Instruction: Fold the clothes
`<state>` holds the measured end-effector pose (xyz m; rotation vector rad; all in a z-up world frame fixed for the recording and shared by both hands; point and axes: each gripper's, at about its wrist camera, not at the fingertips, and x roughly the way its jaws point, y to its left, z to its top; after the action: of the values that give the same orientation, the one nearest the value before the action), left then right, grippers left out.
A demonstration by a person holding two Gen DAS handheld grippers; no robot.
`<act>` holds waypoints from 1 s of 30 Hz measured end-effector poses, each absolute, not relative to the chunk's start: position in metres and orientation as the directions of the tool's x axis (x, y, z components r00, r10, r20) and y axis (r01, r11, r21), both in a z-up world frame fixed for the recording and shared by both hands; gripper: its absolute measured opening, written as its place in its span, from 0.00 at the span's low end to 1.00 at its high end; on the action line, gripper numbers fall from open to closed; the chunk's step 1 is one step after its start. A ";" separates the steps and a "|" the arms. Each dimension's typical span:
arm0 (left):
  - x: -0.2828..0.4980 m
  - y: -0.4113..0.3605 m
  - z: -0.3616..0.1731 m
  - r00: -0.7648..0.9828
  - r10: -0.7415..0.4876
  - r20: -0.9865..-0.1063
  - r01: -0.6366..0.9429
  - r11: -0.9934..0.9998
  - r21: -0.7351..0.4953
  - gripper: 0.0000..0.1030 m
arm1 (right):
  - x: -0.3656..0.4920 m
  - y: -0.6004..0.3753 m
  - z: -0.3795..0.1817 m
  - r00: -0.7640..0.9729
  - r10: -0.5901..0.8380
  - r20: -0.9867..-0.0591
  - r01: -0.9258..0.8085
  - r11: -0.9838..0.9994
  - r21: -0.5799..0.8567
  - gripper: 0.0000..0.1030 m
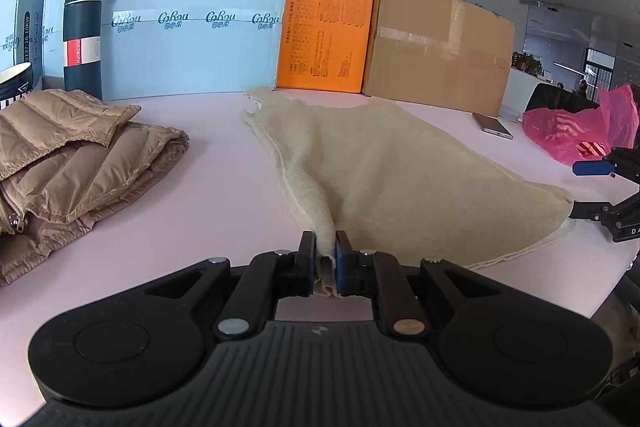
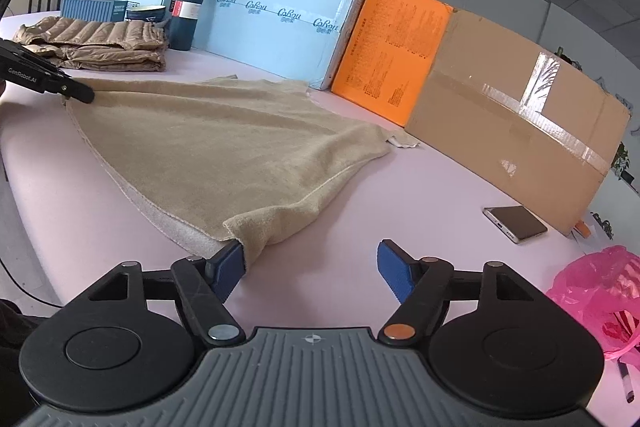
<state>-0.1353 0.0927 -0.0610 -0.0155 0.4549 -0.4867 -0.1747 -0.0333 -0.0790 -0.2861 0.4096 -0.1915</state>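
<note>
A cream fleece garment point(image 1: 400, 179) lies spread on the pale pink table point(image 1: 224, 187). My left gripper point(image 1: 324, 239) is shut on a bunched corner of it at the near edge, and the fabric rises in a ridge between the pads. In the right wrist view the same garment point(image 2: 224, 131) looks tan, with the left gripper point(image 2: 80, 93) clamped on its far left corner. My right gripper point(image 2: 311, 247) stands open; the near garment corner rests against its left blue pad point(image 2: 228, 261) and nothing is pinched. The left wrist view shows the right gripper point(image 1: 580, 191) at the garment's right corner.
A folded tan puffer jacket point(image 1: 72, 155) lies at the left, with a dark thermos point(image 1: 82, 31) behind it. Blue point(image 1: 192, 27), orange point(image 1: 324, 27) and cardboard point(image 1: 440, 43) boxes wall the back. A phone point(image 2: 516, 223) and a pink plastic bag point(image 2: 600, 291) lie at the right.
</note>
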 end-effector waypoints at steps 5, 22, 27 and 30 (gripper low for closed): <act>-0.135 0.093 -0.063 0.783 -0.468 -0.410 0.457 0.880 -0.130 0.11 | -0.169 -0.028 -0.073 0.916 -0.203 -0.347 0.115 0.960 -0.256 0.76; -0.138 0.098 -0.061 0.803 -0.480 -0.353 0.446 0.877 -0.178 0.06 | -0.176 -0.078 -0.073 0.955 0.106 -0.275 0.000 0.934 0.358 0.09; -0.144 0.099 -0.052 0.815 -0.478 -0.328 0.447 0.878 -0.172 0.06 | -0.185 -0.081 -0.066 0.966 0.180 -0.186 -0.076 0.883 0.463 0.09; -0.151 0.100 -0.046 0.823 -0.477 -0.309 0.449 0.879 -0.161 0.06 | -0.190 -0.080 -0.061 0.966 0.209 -0.155 -0.108 0.863 0.493 0.09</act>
<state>-0.1508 0.1004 -0.0457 -0.0822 0.3496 -0.4929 -0.1898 -0.0801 -0.0607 0.5031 0.2066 0.1672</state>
